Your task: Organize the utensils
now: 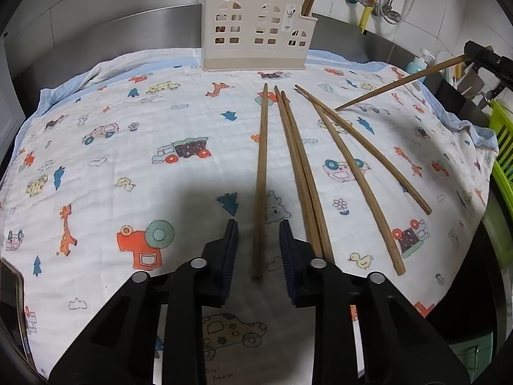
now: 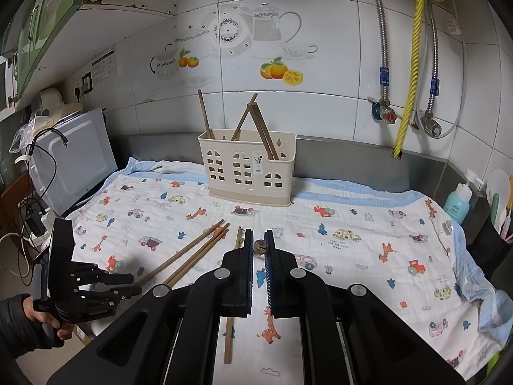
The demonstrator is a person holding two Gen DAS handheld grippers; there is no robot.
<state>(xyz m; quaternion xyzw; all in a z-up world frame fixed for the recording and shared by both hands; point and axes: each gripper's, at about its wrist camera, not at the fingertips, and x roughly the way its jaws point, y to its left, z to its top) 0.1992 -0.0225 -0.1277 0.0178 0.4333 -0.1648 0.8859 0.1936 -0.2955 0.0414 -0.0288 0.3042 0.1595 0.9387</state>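
Note:
Several brown wooden chopsticks point(image 1: 301, 173) lie on the cartoon-print cloth point(image 1: 128, 134). A beige house-shaped utensil holder point(image 1: 255, 33) stands at the back with a few chopsticks in it; it also shows in the right wrist view point(image 2: 247, 168). My left gripper point(image 1: 258, 224) is open, its fingers either side of the leftmost chopstick point(image 1: 260, 179), low over the cloth. My right gripper point(image 2: 259, 237) is shut on one chopstick, seen end-on point(image 2: 259, 247) between its pads. In the left wrist view that held chopstick point(image 1: 400, 81) slants down with its tip near the cloth.
A steel backsplash and tiled wall with pipes point(image 2: 410, 64) are behind the holder. A microwave point(image 2: 73, 160) stands at the left, a blue bottle point(image 2: 457, 203) and a utensil cup point(image 2: 497, 224) at the right. A green rack point(image 1: 503, 154) sits at the cloth's right edge.

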